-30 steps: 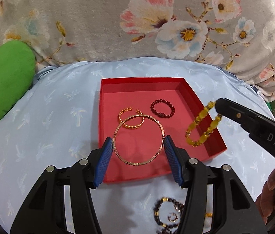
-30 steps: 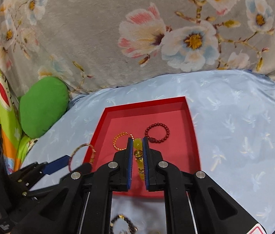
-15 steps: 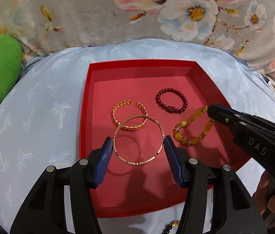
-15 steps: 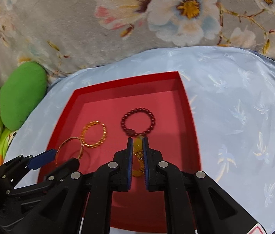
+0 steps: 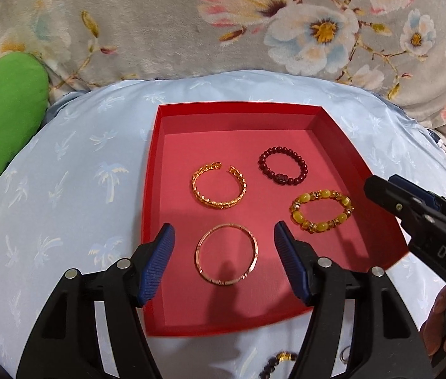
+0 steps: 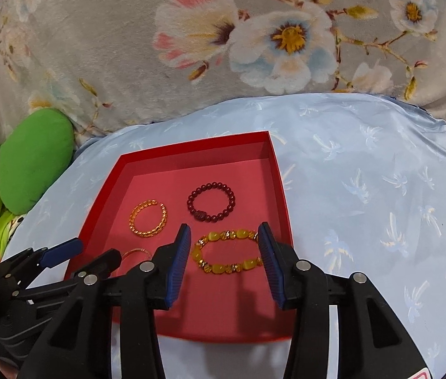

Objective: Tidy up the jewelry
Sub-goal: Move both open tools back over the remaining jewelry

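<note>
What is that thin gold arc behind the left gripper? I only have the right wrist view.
Observer: A thin rose-gold bangle. The left wrist view shows it whole, lying flat on the floor of the red tray.
Reviewer: Is the left gripper holding it?
Observer: No. The left gripper is open, with a gap between the bangle and each finger.
Reviewer: Any jewelry outside the tray?
Observer: Yes. A dark beaded bracelet lies on the blue cloth, just in front of the tray's near edge.
</note>
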`<state>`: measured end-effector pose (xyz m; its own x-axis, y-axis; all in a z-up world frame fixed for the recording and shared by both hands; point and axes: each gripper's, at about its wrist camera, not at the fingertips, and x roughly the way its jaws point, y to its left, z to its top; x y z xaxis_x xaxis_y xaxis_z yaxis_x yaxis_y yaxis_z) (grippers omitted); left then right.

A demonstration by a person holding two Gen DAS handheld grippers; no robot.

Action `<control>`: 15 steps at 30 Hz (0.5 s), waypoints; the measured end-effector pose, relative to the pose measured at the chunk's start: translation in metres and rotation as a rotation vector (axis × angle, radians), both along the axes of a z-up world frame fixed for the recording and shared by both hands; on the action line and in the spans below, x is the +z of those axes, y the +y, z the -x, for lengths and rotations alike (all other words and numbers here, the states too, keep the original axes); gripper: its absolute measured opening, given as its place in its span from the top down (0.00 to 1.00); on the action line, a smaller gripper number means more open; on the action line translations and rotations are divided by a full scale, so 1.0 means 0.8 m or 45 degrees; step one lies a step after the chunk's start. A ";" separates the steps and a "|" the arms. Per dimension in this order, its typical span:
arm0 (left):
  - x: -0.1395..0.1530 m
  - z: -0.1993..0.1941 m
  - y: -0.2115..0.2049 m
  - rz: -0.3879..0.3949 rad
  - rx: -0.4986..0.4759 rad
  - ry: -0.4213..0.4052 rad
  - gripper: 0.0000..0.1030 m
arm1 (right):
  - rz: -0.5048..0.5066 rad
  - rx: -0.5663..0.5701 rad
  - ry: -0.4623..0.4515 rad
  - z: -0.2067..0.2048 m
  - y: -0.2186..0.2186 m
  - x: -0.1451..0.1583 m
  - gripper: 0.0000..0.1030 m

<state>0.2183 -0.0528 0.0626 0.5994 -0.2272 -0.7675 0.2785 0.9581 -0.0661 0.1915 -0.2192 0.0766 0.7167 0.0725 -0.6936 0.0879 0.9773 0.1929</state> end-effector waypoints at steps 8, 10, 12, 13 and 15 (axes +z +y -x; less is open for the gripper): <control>0.021 0.041 0.014 0.022 0.004 -0.030 0.40 | -0.004 0.021 -0.018 0.045 0.015 0.013 0.58; 0.024 0.055 0.017 0.028 0.005 -0.031 0.40 | -0.003 0.031 -0.023 0.061 0.022 0.014 0.58; 0.024 0.067 0.020 0.029 0.005 -0.034 0.40 | 0.001 0.035 -0.027 0.076 0.027 0.015 0.58; 0.025 0.075 0.022 0.023 0.008 -0.038 0.40 | 0.006 0.039 -0.028 0.085 0.031 0.015 0.58; 0.025 0.088 0.026 0.026 0.009 -0.036 0.40 | 0.012 0.044 -0.025 0.100 0.036 0.014 0.58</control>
<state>0.1478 -0.0323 0.0825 0.6227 -0.2382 -0.7453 0.2736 0.9587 -0.0779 0.1116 -0.1901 0.0879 0.7272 0.0910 -0.6803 0.0502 0.9815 0.1850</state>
